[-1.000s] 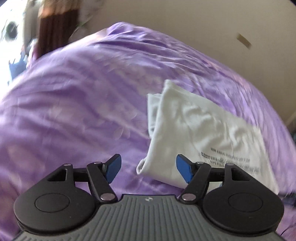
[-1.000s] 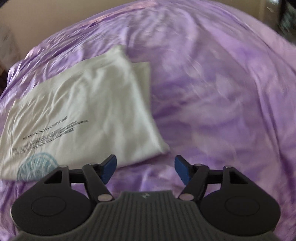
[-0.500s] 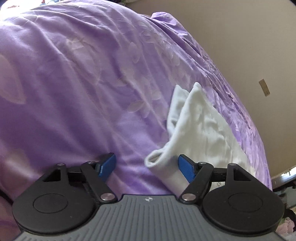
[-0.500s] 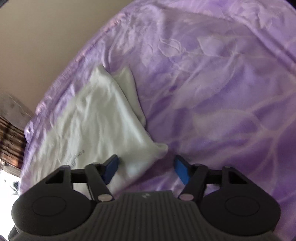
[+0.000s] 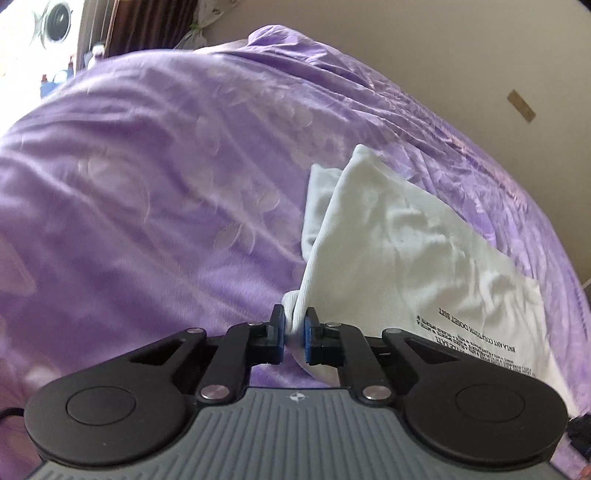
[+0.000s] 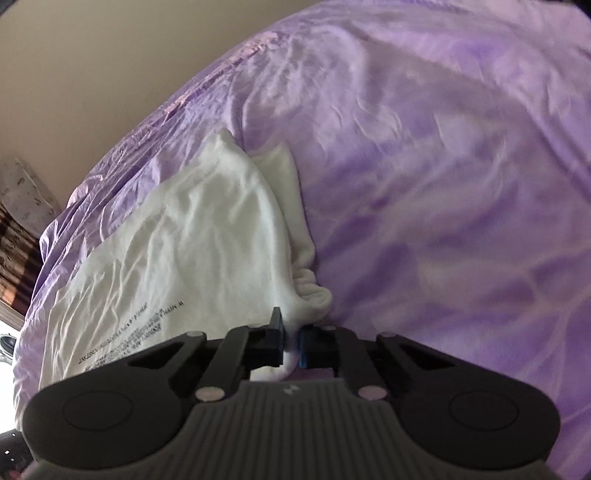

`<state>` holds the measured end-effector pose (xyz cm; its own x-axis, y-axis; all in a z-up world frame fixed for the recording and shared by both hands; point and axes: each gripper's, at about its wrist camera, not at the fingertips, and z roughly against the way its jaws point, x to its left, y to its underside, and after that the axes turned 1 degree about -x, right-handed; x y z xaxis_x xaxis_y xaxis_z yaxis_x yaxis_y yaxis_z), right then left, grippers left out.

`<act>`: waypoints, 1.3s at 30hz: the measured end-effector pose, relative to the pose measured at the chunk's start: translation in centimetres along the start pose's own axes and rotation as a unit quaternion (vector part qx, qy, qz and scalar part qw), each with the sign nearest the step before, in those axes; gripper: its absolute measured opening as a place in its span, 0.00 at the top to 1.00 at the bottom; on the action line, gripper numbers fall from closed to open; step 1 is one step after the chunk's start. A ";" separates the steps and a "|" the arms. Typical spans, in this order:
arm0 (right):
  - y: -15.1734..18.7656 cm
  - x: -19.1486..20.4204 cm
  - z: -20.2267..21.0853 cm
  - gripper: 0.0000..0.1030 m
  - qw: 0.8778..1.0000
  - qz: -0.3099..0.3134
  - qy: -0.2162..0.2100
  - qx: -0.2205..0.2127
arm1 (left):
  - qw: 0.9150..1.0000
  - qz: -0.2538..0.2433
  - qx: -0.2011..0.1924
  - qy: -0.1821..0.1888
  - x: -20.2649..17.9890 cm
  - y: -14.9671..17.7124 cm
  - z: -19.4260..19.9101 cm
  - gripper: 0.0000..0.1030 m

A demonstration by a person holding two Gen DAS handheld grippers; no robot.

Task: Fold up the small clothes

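Observation:
A white T-shirt (image 5: 399, 251) with black printed text lies folded on a purple bedspread (image 5: 147, 184). My left gripper (image 5: 294, 328) is shut on the shirt's near corner, with bunched white cloth between the blue pads. In the right wrist view the same shirt (image 6: 192, 236) lies to the left on the bedspread (image 6: 443, 184). My right gripper (image 6: 291, 339) is shut on another near corner of it, and a bunch of cloth bulges just beyond the fingers. A second layer of the shirt sticks out along its folded edge in both views.
A beige wall (image 5: 443, 55) runs behind the bed. In the left wrist view, curtains and a bright window (image 5: 55, 29) are at the far left. In the right wrist view, dark furniture (image 6: 14, 251) stands at the left edge.
Both grippers were open and apart from the shirt's near corners. They have moved in and shut on those corners.

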<state>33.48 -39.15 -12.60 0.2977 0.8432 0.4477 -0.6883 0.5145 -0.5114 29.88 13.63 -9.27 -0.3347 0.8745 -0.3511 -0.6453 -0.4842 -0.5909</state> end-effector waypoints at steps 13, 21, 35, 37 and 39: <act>0.5 2.4 8.5 1.00 0.997 0.081 0.015 -0.008 | 0.996 -0.076 0.023 -0.034 -0.9 1.4 6.6 0.91; 4.9 -1.9 5.6 1.00 0.995 0.060 0.052 0.055 | 0.991 -0.094 0.068 -0.064 1.4 4.5 2.6 0.90; 6.8 -2.3 5.7 0.86 0.989 0.091 0.093 0.069 | 0.964 -0.228 0.071 -0.114 -0.5 4.7 4.7 0.70; 6.3 -1.8 6.6 0.74 0.986 0.111 0.109 0.061 | 0.954 -0.263 0.066 -0.131 -1.3 4.4 5.4 0.67; 5.8 -1.2 7.8 0.66 0.981 0.141 0.124 0.047 | 0.941 -0.291 0.057 -0.163 -1.9 4.0 5.8 0.67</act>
<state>24.02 -38.40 -10.40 0.2301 0.9681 0.0993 -0.8212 0.2479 -0.5140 23.95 10.14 -6.78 -0.0821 0.9622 0.2599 -0.8474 0.0698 -0.5263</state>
